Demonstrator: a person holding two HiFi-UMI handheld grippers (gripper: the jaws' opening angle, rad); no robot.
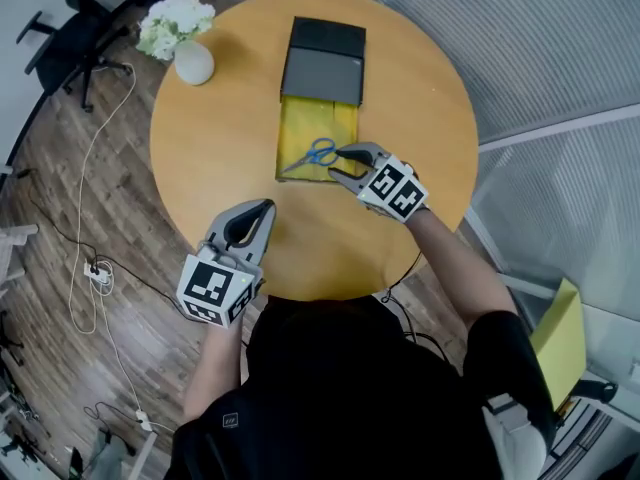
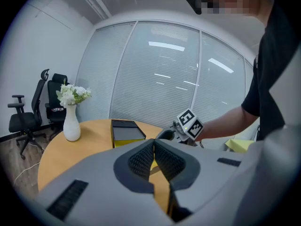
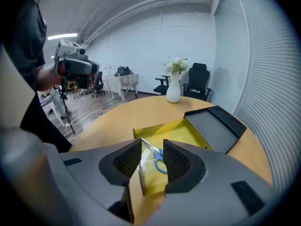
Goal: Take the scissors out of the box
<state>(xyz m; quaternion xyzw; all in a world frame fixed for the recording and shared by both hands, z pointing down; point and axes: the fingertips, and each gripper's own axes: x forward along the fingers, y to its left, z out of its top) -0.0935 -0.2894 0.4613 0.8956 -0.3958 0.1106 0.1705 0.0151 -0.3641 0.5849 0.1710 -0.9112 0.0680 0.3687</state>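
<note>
Left gripper (image 1: pixel 262 208): near edge of the table (image 1: pixel 210 158), jaws closed together, empty. Right gripper (image 1: pixel 338 165): jaws apart at the near end of the yellow box (image 1: pixel 346 120), clamping nothing. Blue-handled scissors (image 1: pixel 315 154) lie flat inside that box, just beyond the jaws. Black lid (image 1: pixel 322 63): far edge. Vase (image 1: pixel 193 63): far left edge.

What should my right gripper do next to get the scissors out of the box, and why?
Probably ease the right gripper down and close it on the scissors. Its jaws stand open beside the blue handles, and the scissors lie flat in the yellow tray, apparently ungripped.
</note>
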